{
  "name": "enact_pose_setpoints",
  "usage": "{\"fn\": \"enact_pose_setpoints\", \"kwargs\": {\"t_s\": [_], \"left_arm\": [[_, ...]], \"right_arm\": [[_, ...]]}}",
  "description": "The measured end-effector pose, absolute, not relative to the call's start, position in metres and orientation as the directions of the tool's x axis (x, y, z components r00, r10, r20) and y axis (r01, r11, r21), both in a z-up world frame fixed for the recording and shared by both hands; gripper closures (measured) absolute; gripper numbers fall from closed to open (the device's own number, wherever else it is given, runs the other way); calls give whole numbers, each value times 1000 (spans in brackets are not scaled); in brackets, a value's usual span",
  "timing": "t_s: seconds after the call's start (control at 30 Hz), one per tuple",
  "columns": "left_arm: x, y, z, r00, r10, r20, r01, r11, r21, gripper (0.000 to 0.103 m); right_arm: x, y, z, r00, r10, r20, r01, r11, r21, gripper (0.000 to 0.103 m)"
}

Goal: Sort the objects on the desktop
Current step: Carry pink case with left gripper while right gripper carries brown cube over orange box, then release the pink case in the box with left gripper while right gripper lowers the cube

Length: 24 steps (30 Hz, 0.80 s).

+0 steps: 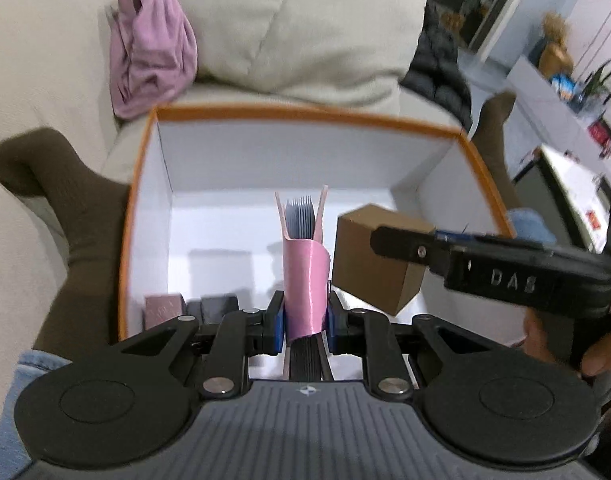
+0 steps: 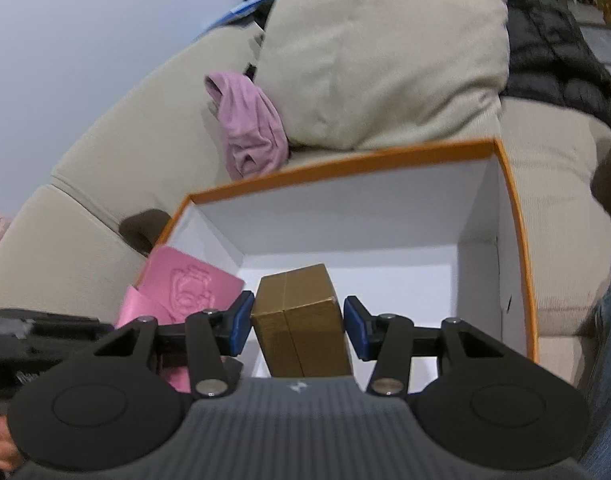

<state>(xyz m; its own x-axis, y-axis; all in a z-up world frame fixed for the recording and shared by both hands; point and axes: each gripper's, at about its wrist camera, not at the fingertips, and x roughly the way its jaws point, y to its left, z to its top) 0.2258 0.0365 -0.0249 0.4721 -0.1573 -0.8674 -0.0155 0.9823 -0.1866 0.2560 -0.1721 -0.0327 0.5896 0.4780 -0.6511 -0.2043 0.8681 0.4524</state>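
My left gripper [image 1: 305,314] is shut on a pink notebook [image 1: 307,276], spine up, held upright over the near side of a white box with an orange rim [image 1: 305,114]. My right gripper [image 2: 297,320] holds a brown cardboard box [image 2: 301,320] between its blue pads; the left pad touches it, and a small gap shows at the right pad. The brown box [image 1: 375,256] hangs over the white box's [image 2: 345,160] right part. The pink notebook [image 2: 185,284] shows at the left in the right wrist view.
A small pink box [image 1: 163,310] and dark boxes [image 1: 219,306] lie in the white box's near left corner. The white box sits on a beige sofa with a cushion [image 1: 297,24] and a pink cloth [image 1: 149,44]. The person's legs in brown socks [image 1: 65,184] flank it.
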Motion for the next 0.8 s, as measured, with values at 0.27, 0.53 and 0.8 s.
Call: {"fn": "enact_pose_setpoints", "kwargs": {"t_s": [0.27,0.53,0.8], "left_arm": [[225,28,-48,388,-92,-917,-13,994,-105,81],[226,31,-54,344,-86,-935,-13,995,-96,79],[214,34,-40,392,-115,-912,-9,992,-129,79]], "right_arm": [[261,-155,-51,513,487,-707,-196,868,456,52],[264,-150,-59,470,487,-736,-171,868,465,52],[263,-147,-57,475,478,-739,-180,875,450,52]]}}
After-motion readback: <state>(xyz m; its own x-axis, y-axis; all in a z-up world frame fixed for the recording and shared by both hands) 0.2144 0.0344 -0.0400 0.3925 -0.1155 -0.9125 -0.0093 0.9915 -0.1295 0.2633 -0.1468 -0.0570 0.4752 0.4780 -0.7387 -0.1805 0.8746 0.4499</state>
